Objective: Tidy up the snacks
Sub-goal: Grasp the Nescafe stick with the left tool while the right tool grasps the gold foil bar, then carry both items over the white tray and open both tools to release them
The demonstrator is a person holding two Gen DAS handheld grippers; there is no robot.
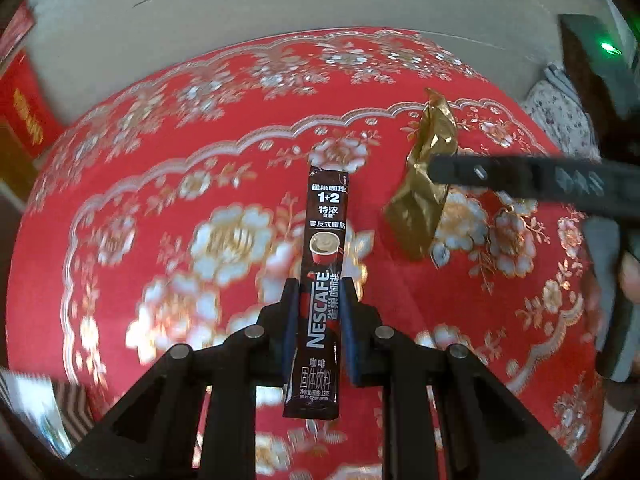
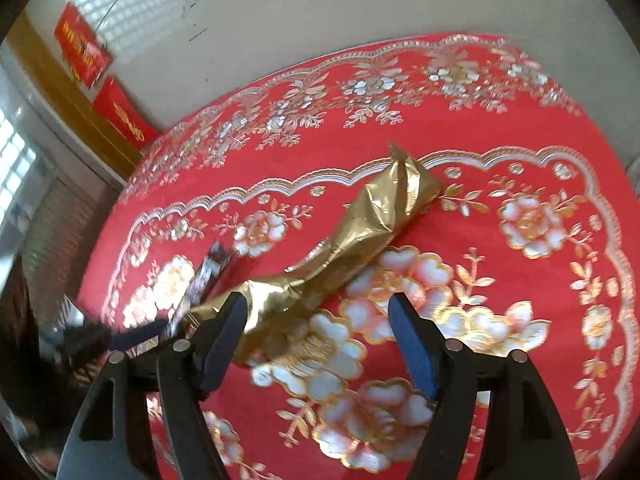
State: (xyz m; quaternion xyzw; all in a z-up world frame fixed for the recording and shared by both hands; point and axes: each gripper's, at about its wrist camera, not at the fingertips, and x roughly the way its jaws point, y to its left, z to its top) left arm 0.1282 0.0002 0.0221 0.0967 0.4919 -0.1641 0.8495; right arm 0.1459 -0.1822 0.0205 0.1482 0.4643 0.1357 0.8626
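Coffee stick [image 1: 325, 280] clamped in left gripper [image 1: 320, 292]; right gripper [image 2: 318, 320] wide around gold packet [image 2: 352, 236], apparently ungrasped; sorting incomplete.

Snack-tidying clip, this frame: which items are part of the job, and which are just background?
Job: Nescafe coffee stick clamped in left gripper; gold foil packet lying on the cloth; open right gripper.
Background: red floral tablecloth; red banners; green-lit device.
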